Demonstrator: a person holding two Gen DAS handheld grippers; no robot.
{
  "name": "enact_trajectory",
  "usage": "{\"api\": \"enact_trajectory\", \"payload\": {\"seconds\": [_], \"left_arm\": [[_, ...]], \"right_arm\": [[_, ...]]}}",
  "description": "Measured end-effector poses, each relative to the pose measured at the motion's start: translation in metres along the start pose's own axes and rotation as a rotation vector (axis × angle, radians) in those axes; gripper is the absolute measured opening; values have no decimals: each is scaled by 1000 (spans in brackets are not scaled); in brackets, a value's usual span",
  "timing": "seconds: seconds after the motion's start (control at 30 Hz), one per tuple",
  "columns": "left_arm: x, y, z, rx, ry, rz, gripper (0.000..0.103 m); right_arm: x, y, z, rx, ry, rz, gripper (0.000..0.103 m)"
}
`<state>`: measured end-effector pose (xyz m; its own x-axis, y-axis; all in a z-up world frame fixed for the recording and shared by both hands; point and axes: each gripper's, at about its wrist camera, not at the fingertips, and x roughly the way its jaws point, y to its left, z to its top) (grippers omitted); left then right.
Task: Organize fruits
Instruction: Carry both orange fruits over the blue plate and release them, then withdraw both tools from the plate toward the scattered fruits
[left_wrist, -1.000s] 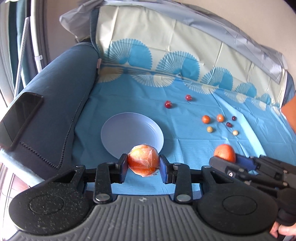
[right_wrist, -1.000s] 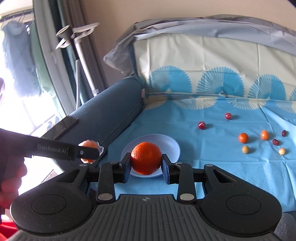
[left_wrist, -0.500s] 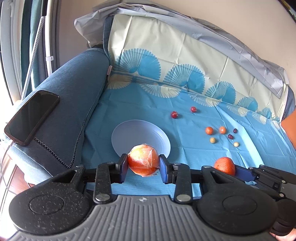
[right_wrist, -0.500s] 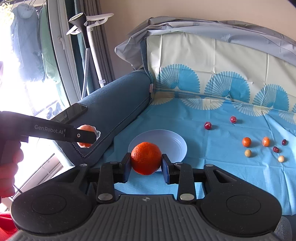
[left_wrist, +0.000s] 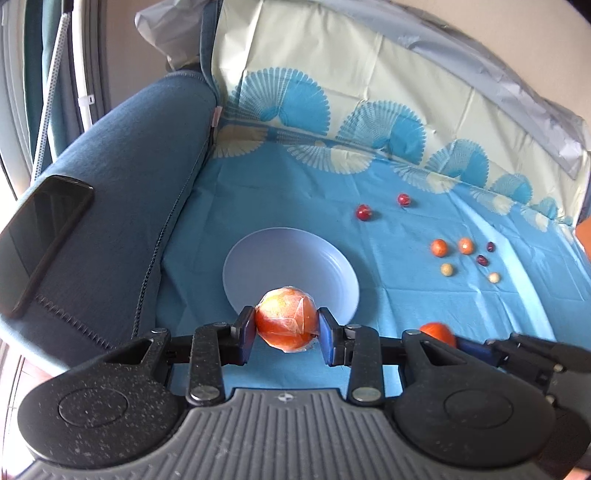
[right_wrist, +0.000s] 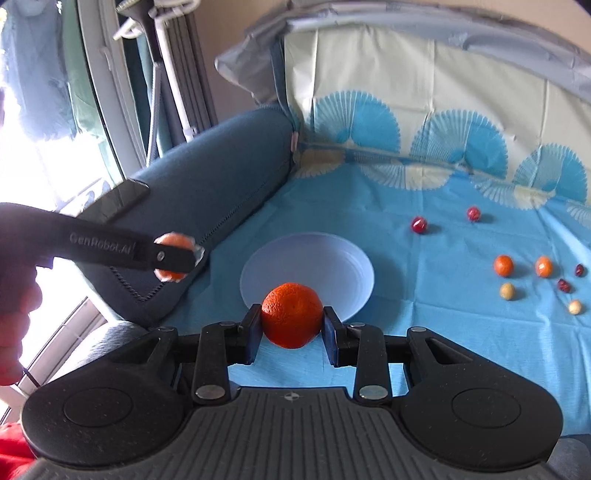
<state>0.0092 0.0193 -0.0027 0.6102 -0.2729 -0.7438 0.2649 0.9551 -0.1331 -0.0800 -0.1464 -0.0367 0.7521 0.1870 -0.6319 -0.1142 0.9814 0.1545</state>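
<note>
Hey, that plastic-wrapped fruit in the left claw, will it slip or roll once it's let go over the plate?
The wrapped fruit looks round, so it would probably roll. Its film looks glossy and crinkled, so possibly slippery. The plate dips, likely containing it.

We see a home living room: a blue sofa (left_wrist: 122, 192) draped in patterned cloth (left_wrist: 369, 155), beside curtained windows (right_wrist: 92, 92).

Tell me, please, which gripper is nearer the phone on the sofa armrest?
Left. The left gripper hangs beside the armrest, close to the phone; the right gripper sits farther off, before the plate.
</note>
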Motion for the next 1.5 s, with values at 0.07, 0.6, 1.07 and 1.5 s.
{"api": "enact_trajectory", "payload": {"seconds": [0.07,0.6,1.07,1.5], "left_arm": [[20,2,8,-9,26,3,39],[169,11,33,57,216,72,39],[101,20,20,104,35,148,103],[-4,19,-41,50,56,209,103]], "right_arm": [[19,-2,3,2,18,1,35],[160,-33,14,-37,174,-61,36],[117,-36,20,3,166,-93,91],[-2,15,2,4,77,-66,102]]}}
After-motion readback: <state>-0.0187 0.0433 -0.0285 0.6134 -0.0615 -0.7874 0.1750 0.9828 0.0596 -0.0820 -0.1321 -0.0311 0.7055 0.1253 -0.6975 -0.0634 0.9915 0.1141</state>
